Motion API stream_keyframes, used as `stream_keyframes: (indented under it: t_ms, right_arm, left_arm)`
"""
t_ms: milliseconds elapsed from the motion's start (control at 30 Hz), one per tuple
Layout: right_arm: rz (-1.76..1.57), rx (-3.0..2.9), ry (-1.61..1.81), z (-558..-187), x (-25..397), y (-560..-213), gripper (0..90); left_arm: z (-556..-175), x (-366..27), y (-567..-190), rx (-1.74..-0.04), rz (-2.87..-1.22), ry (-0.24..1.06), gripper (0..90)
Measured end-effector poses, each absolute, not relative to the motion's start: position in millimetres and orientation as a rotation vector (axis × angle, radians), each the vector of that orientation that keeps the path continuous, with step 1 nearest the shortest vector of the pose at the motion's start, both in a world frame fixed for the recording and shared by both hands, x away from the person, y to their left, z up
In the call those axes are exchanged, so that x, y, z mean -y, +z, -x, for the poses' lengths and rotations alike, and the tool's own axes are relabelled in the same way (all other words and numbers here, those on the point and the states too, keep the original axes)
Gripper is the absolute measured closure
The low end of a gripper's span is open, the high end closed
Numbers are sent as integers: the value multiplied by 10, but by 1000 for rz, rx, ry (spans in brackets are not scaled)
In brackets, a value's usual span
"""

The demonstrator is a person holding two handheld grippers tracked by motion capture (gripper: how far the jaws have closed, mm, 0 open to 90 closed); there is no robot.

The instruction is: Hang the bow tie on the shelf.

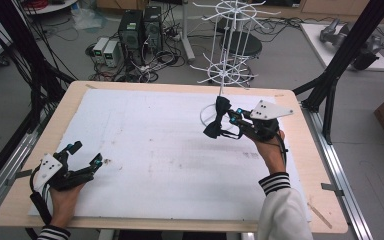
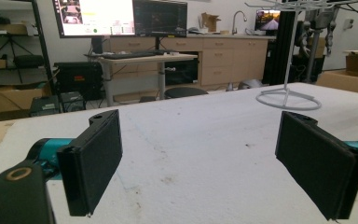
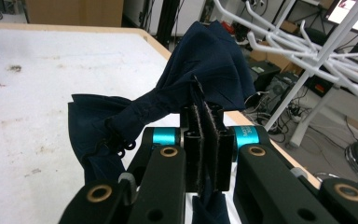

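Note:
A dark navy bow tie (image 1: 218,118) hangs above the white table mat, held up by my right gripper (image 1: 236,118), which is shut on it. In the right gripper view the jaws pinch the bow tie (image 3: 200,70) near its middle, cloth bunching out to both sides. Just behind it stands a white wire display rack (image 1: 228,45) with many hooks, its round base (image 2: 288,99) on the mat. My left gripper (image 1: 86,154) rests at the table's near left corner, jaws wide open with nothing between them; its black pads (image 2: 93,163) frame bare mat.
A white foam mat (image 1: 155,150) covers most of the wooden table (image 1: 15,195). Black frame posts (image 1: 347,50) rise at the right, and cables and computer boxes (image 1: 140,30) lie on the floor beyond the far edge.

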State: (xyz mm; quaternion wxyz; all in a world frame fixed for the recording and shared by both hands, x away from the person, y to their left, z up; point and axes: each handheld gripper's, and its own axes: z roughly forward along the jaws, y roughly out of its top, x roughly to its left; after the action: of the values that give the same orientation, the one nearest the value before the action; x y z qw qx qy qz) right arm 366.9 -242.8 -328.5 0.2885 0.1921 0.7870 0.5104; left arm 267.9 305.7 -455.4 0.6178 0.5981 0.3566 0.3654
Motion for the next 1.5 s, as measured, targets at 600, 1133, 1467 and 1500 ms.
stream_keyframes:
  t_ms: [600, 1133, 1467, 1500]
  right_arm:
    - [-437, -2025, 1395, -3646, 2242, -2857, 866]
    - [-563, -1994, 1366, -3945, 2163, -2777, 866]
    - [-641, -1958, 1333, -4077, 2116, -2693, 866]
    - [-654, -1950, 1331, -4096, 2115, -2692, 866]
  left_arm:
    - [-2679, -3059, -4553, -821, -1378, 839, 150]
    - [-2684, -3065, -4552, -824, -1380, 837, 151]
    - [-2685, -3066, -4552, -824, -1379, 835, 151]
    - [-2685, -3066, -4552, -823, -1379, 834, 151]
